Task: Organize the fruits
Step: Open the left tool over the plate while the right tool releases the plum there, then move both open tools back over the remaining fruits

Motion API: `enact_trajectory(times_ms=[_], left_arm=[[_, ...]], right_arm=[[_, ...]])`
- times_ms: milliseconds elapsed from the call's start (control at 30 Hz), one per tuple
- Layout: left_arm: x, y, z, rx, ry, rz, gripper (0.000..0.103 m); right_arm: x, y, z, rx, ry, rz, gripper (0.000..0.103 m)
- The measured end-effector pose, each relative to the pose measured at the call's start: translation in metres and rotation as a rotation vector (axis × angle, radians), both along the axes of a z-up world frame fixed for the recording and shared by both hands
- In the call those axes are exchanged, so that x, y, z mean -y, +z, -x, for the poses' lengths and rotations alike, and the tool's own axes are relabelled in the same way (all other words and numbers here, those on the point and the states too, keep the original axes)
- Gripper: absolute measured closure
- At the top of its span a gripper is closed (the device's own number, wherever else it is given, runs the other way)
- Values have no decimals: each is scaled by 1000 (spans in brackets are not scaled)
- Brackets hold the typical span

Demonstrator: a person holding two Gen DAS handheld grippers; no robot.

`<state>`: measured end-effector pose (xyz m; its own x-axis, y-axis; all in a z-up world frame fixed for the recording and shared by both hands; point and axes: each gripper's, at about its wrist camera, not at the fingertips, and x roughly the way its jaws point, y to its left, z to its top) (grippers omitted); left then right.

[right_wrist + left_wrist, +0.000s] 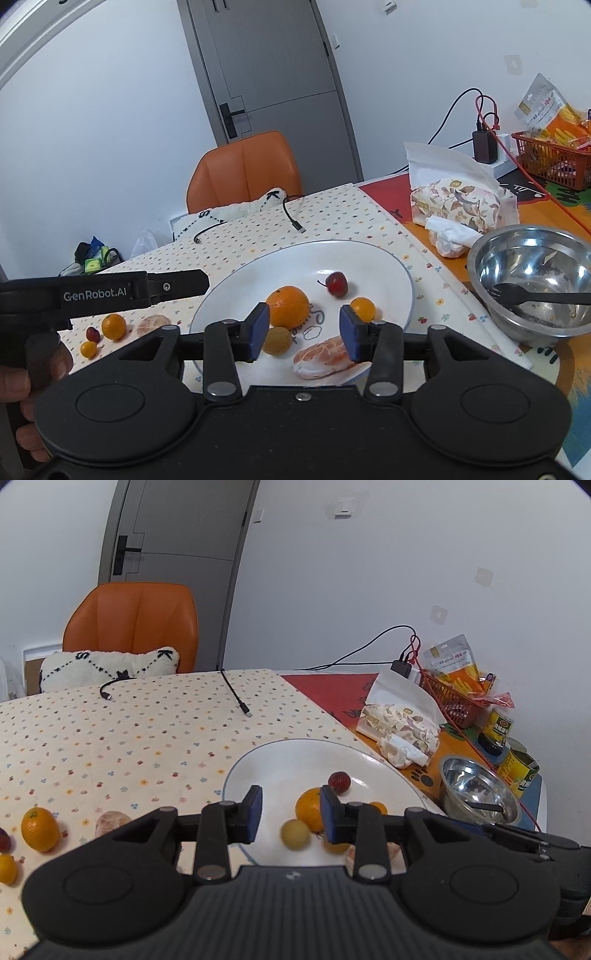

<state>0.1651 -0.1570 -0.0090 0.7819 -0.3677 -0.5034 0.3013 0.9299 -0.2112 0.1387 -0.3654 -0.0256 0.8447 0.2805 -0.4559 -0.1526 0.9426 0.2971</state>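
Note:
A white plate [388,266] holds an orange [287,307], a cherry [337,283], a small kumquat [362,309], a yellow-brown round fruit [277,340] and a peeled mandarin piece [321,356]. My right gripper [304,321] hovers open over the plate's near side, and the peeled piece lies on the plate just below its right finger. My left gripper [291,801] is open too, above the plate [280,760], with nothing between its fingers. On the cloth to the left lie an orange [40,829], a peeled mandarin [110,821], a small yellow fruit [7,867] and a cherry [3,840].
Right of the plate stands a steel bowl [532,280] with a black spoon in it. Behind it are a tissue pack [458,206], a red basket [554,162] and cans [498,725]. Two cable ends [236,694] lie on the cloth. An orange chair [133,624] stands at the far side.

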Motion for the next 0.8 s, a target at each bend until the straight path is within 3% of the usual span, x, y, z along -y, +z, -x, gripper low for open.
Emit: enact_trajectory(times_ms=[200, 800], left_arm=[[-19, -1, 6, -19, 33, 14, 62], [-70, 2, 27, 7, 121, 47, 61]], right_arm=[[-4, -1, 2, -3, 13, -14, 52], [-22, 4, 6, 22, 65, -43, 30]])
